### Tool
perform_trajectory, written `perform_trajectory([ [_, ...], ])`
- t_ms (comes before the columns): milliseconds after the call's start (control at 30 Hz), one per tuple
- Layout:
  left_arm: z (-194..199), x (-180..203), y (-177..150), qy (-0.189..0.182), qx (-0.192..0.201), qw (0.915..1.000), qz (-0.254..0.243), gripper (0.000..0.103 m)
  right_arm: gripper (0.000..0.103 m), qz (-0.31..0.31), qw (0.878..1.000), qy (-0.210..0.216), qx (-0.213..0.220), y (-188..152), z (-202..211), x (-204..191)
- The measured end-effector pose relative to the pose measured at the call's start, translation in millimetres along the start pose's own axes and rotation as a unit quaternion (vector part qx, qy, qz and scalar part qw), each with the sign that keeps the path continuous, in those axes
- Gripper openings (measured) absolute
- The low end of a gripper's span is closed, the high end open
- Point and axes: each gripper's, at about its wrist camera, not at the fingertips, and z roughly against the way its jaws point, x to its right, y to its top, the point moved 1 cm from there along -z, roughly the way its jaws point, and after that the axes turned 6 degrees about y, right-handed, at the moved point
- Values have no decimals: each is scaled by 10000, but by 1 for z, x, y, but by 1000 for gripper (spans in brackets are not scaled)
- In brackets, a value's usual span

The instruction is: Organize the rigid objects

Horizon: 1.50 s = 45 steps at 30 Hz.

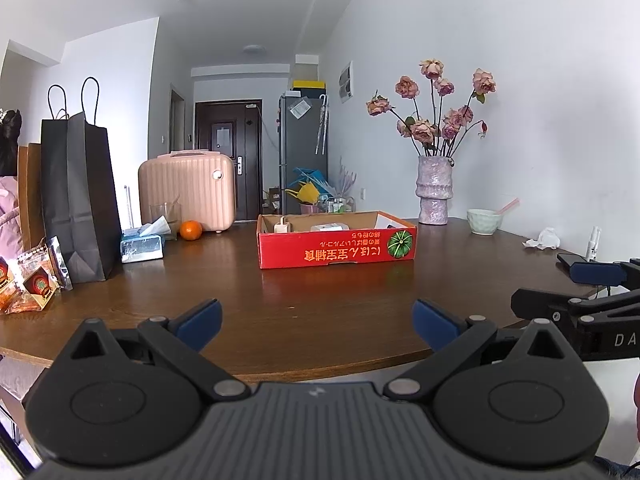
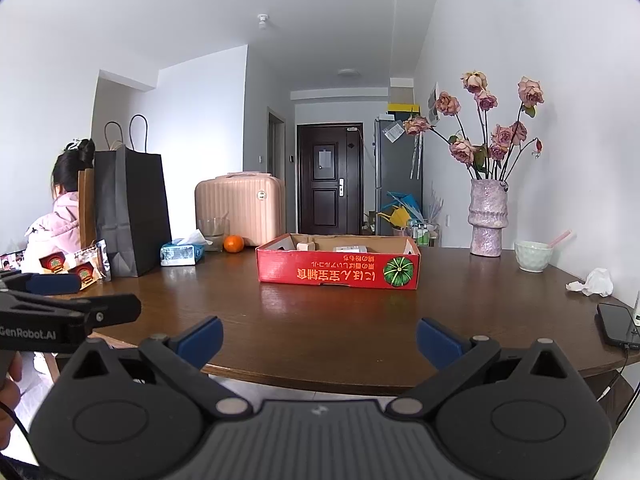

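Red cardboard box (image 1: 337,243) is seen at frame centre in both wrist views, resting flat on the brown table (image 1: 280,292), open at the top. Inside it, a small wooden block (image 1: 281,225) is noted at the left and a pale flat packet (image 1: 329,227) near the middle; other contents cannot be made out.

Left tool (image 1: 318,322) is held low at the near table edge, jaws spread wide, nothing gripped. Right tool (image 2: 319,340) is likewise spread wide and empty, at the near edge, well apart from the box.

Left of the box: an orange (image 1: 190,230), a tissue pack (image 1: 142,243), a black paper bag (image 1: 78,196), snack packets (image 1: 36,280). A pink suitcase (image 1: 186,190) stands behind the orange. Right of the box: a vase of dried roses (image 1: 434,190), a pale bowl (image 1: 484,221), a crumpled tissue (image 1: 543,239), a phone (image 2: 618,324).
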Motion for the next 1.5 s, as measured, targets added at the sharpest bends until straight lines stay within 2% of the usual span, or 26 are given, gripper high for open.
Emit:
perform_trajectory([
  [1133, -1, 0, -1, 19, -29, 10000, -25, 103, 103, -82, 10000, -33, 22, 1, 1, 2],
  [1500, 3, 4, 0, 87, 133, 9998, -156, 103, 103, -101, 9999, -53, 21, 0, 1, 3],
])
